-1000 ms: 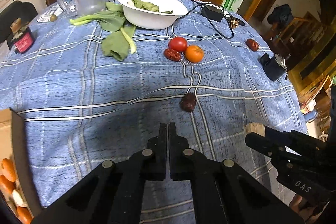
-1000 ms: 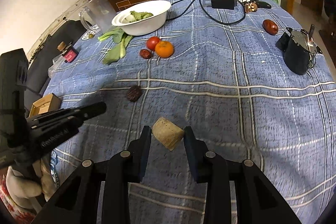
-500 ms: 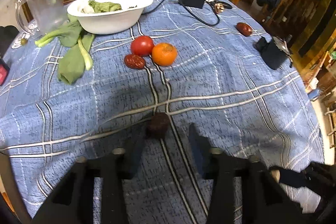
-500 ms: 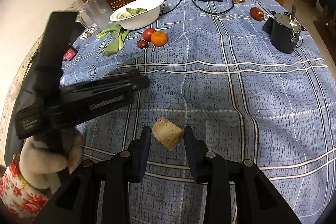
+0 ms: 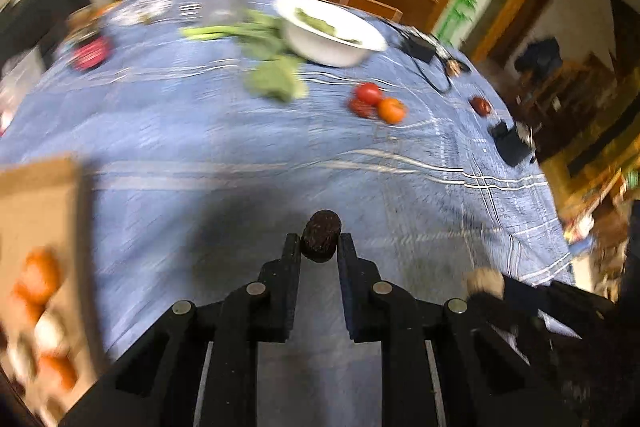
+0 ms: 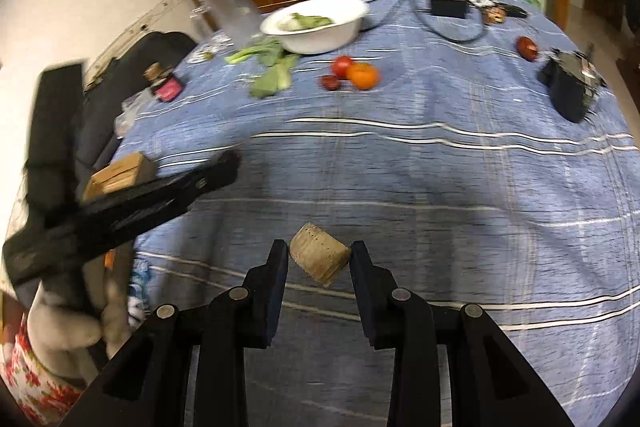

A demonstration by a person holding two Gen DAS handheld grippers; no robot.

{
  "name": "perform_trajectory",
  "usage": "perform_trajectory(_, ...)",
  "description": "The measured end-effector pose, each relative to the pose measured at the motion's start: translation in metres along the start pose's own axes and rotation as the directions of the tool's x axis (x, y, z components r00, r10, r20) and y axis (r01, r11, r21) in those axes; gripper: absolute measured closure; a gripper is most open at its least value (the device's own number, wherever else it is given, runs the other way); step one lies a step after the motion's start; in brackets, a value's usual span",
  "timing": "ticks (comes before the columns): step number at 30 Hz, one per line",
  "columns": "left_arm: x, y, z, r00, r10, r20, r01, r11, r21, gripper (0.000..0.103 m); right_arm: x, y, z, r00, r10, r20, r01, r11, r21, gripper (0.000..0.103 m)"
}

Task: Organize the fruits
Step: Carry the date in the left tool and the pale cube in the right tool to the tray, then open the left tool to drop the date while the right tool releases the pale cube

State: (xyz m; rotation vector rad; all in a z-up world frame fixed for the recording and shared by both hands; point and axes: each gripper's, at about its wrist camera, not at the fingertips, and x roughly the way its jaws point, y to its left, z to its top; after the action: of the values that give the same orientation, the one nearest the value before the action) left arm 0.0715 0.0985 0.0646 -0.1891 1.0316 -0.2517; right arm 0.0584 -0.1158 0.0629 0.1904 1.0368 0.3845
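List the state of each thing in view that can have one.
Left tool: shut on the dark wrinkled dried date.
Right tool: shut on the tan cylindrical cork-like piece.
White round bowl: upright, greens inside.
Clear glass pitcher: upright, contents unclear.
Brown cardboard box: open, orange fruits inside.
Orange round tangerine: on the cloth, touching the red tomato.

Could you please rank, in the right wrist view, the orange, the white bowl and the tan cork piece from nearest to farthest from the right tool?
1. Tan cork piece, held between the fingers of the right tool.
2. Orange, mid-table, beside the tomato.
3. White bowl, far side, behind the greens.
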Motion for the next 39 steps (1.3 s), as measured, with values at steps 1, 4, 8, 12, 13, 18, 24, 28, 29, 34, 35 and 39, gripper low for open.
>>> perform_trajectory(1, -0.018, 0.017, -0.01, 1.0, 0.006, 0.011, -0.006, 0.999, -0.039, 0.085, 0.001, 0.014, 0.0, 1.0, 0.021, 0.0, -0.021, 1.0, -0.013, 0.069)
perform_trajectory(4, -0.06, 0.067, -0.039, 0.998, 0.055, 0.026, -0.051, 0.987, -0.154, 0.085, 0.006, 0.053, -0.002, 0.996, 0.086, -0.016, -0.087, 0.995, -0.057, 0.069)
perform_trajectory(8, -0.103, 0.133, -0.08, 0.99, 0.143, 0.013, -0.133, 0.946, -0.296, 0.085, 0.02, 0.114, -0.012, 0.983, 0.167, -0.08, -0.177, 0.975, -0.138, 0.068)
perform_trajectory(12, -0.13, 0.175, -0.117, 0.968, 0.248, -0.032, -0.244, 0.91, -0.334, 0.085, 0.041, 0.179, -0.036, 0.964, 0.207, -0.168, -0.245, 0.937, -0.251, 0.068)
perform_trajectory(13, -0.134, 0.18, -0.124, 0.966, 0.256, -0.039, -0.254, 0.907, -0.337, 0.085, 0.045, 0.191, -0.041, 0.96, 0.211, -0.186, -0.257, 0.928, -0.27, 0.068)
perform_trajectory(18, -0.137, 0.199, -0.146, 0.967, 0.248, -0.062, -0.254, 0.9, -0.354, 0.085, 0.065, 0.238, -0.061, 0.946, 0.209, -0.247, -0.287, 0.894, -0.345, 0.068)
perform_trajectory(24, -0.124, 0.201, -0.151, 0.968, 0.233, -0.094, -0.251, 0.915, -0.314, 0.085, 0.092, 0.26, -0.074, 0.944, 0.16, -0.289, -0.268, 0.882, -0.387, 0.068)
perform_trajectory(28, -0.123, 0.206, -0.15, 0.974, 0.21, -0.09, -0.228, 0.918, -0.325, 0.084, 0.103, 0.268, -0.082, 0.949, 0.122, -0.292, -0.238, 0.882, -0.407, 0.068)
perform_trajectory(29, -0.123, 0.208, -0.15, 0.975, 0.201, -0.089, -0.22, 0.919, -0.327, 0.08, 0.104, 0.269, -0.083, 0.95, 0.114, -0.29, -0.231, 0.883, -0.408, 0.068)
perform_trajectory(34, -0.135, 0.211, -0.149, 0.985, 0.162, -0.055, -0.171, 0.927, -0.334, 0.068, 0.108, 0.272, -0.086, 0.953, 0.091, -0.289, -0.207, 0.893, -0.4, 0.067)
perform_trajectory(35, -0.138, 0.21, -0.149, 0.986, 0.159, -0.047, -0.165, 0.929, -0.332, 0.066, 0.108, 0.273, -0.085, 0.955, 0.089, -0.284, -0.202, 0.894, -0.4, 0.066)
perform_trajectory(39, -0.147, 0.209, -0.148, 0.988, 0.155, -0.024, -0.154, 0.93, -0.333, 0.062, 0.099, 0.274, -0.083, 0.962, 0.095, -0.255, -0.193, 0.9, -0.391, 0.063)
